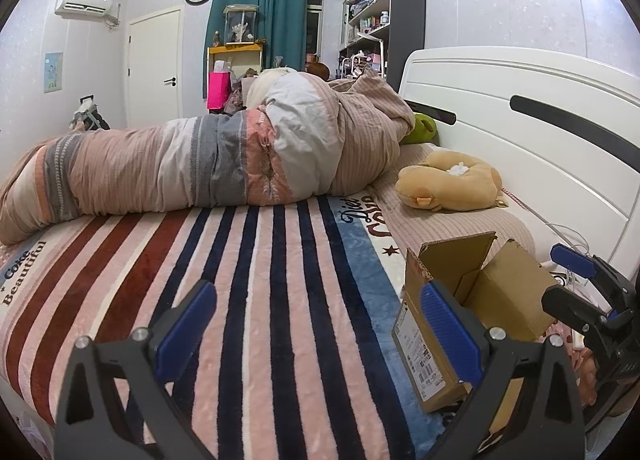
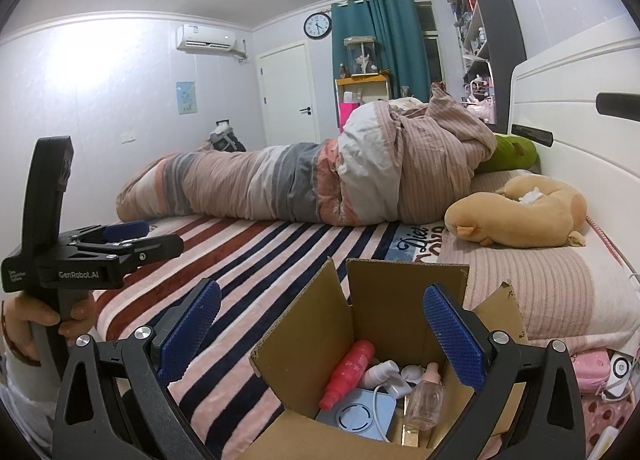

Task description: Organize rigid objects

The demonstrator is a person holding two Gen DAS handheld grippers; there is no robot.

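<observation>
An open cardboard box [image 2: 372,292] stands on the striped bed, right under my right gripper [image 2: 320,332], which is open and empty above it. Inside lie a red spray bottle [image 2: 348,372], a clear pinkish bottle [image 2: 426,400], a white pump bottle [image 2: 380,374], a light blue flat device [image 2: 358,416] with a white cable. In the left wrist view the box [image 1: 500,292] sits at the right, beside my open, empty left gripper [image 1: 320,324]. The right gripper [image 1: 588,280] shows beyond the box there; the left gripper [image 2: 128,238] shows at the left in the right wrist view.
A rolled striped duvet [image 1: 208,163] lies across the far side of the bed. A tan plush toy [image 2: 520,211] and a green plush [image 2: 508,153] lie near the white headboard [image 1: 520,115]. A pink case [image 2: 592,372] and white cable lie right of the box.
</observation>
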